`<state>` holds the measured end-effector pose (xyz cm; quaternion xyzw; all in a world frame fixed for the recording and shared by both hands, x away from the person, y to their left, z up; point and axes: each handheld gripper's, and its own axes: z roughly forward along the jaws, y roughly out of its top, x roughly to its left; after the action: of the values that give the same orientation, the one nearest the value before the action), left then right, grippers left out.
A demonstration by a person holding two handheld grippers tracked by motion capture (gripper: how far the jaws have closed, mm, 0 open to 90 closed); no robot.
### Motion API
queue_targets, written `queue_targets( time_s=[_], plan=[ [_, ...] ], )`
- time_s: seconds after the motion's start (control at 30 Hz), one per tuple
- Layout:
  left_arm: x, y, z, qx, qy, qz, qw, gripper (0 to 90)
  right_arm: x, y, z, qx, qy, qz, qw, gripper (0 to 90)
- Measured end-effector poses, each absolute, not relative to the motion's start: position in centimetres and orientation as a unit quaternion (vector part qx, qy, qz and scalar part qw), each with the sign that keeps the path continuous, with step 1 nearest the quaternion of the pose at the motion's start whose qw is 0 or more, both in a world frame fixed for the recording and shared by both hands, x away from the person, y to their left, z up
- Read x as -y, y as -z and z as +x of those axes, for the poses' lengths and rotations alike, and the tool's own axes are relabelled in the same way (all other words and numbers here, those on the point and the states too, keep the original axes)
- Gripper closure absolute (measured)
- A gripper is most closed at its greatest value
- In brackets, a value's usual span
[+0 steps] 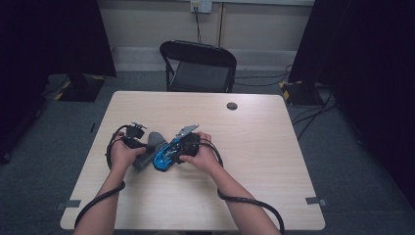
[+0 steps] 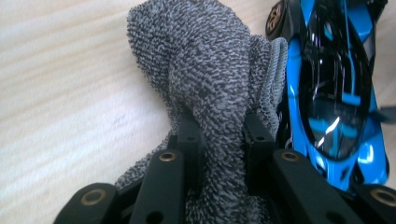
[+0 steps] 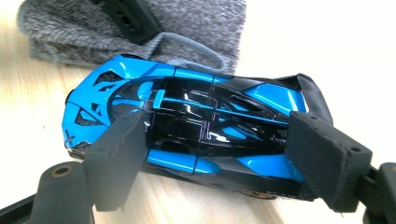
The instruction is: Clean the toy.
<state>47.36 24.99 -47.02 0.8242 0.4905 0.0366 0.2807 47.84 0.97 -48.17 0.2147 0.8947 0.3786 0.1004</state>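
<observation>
Both grips set — left gripper (image 2: 219,140) clamped on the grey cloth (image 2: 210,79), right gripper (image 3: 219,158) pinching the blue toy car (image 3: 187,126) above the table (image 1: 254,147), cloth touching car — wiping seemingly underway, finish unclear.

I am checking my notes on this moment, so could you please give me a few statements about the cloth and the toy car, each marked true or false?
1. The left tool is shut on the grey cloth. True.
2. The toy car is red. False: it is blue and black.
3. The right tool has its jaws at the car's two ends. True.
4. The cloth lies far from the car. False: it sits right beside it.
5. A chair stands beyond the table. True.
</observation>
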Motion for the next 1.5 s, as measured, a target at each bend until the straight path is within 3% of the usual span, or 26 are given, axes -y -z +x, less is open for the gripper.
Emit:
queue_targets(
  time_s=[0.97, 1.5],
  plan=[
    [-28.1, 47.0, 41.3, -0.502, -0.026, 0.808, 0.307, 73.5, -1.0, 48.2, 47.7, -0.894, -0.378, 0.217, 0.1, 20.3],
    [-29.8, 44.1, 41.4, -0.503, -0.041, 0.798, 0.328, 73.2, -1.0, 48.2, 47.6, -0.893, -0.381, 0.218, 0.101, 20.3]
  ],
)
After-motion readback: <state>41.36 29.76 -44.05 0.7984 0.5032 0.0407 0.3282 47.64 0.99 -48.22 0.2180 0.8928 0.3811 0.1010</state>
